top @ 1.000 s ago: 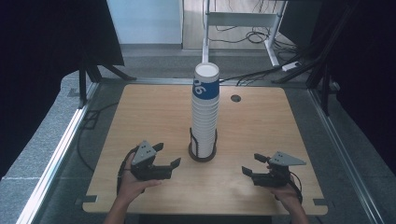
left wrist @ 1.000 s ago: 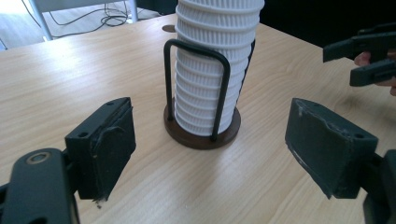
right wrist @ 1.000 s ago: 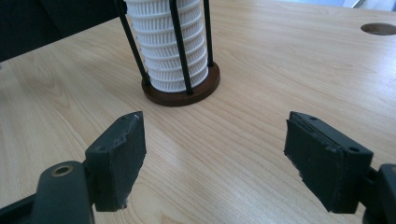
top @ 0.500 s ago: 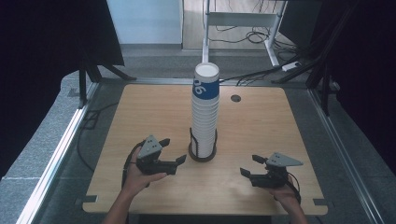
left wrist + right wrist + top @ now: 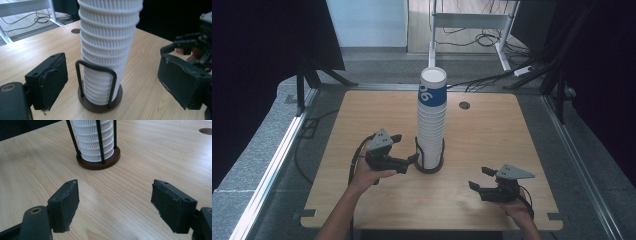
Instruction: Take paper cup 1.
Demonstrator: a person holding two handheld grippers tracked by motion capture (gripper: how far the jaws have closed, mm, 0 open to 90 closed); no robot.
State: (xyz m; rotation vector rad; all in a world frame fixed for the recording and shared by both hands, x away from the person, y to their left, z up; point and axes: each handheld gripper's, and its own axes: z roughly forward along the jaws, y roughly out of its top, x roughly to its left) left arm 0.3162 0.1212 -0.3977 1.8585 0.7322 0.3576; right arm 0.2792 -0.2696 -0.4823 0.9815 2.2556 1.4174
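Note:
A tall stack of white ribbed cups (image 5: 432, 120), the top one with a blue band, stands in a dark wire holder with a round brown base (image 5: 429, 166) at the table's middle. My left gripper (image 5: 407, 148) is open just left of the holder, its jaws reaching toward the base. In the left gripper view the stack (image 5: 107, 45) and the holder's wire loop (image 5: 96, 68) sit between the open pads (image 5: 53, 77), untouched. My right gripper (image 5: 478, 178) is open near the front right, apart from the holder. In the right gripper view the holder base (image 5: 98, 162) lies ahead of the open gripper (image 5: 115, 202).
The wooden table (image 5: 492, 130) has a round cable hole (image 5: 464, 105) behind the stack. A white desk frame (image 5: 472, 22) and cables lie on the floor beyond. In the left gripper view the right gripper (image 5: 192, 47) shows far right.
My left gripper has moved forward and right, up to the holder's left side. The right gripper has stayed almost still.

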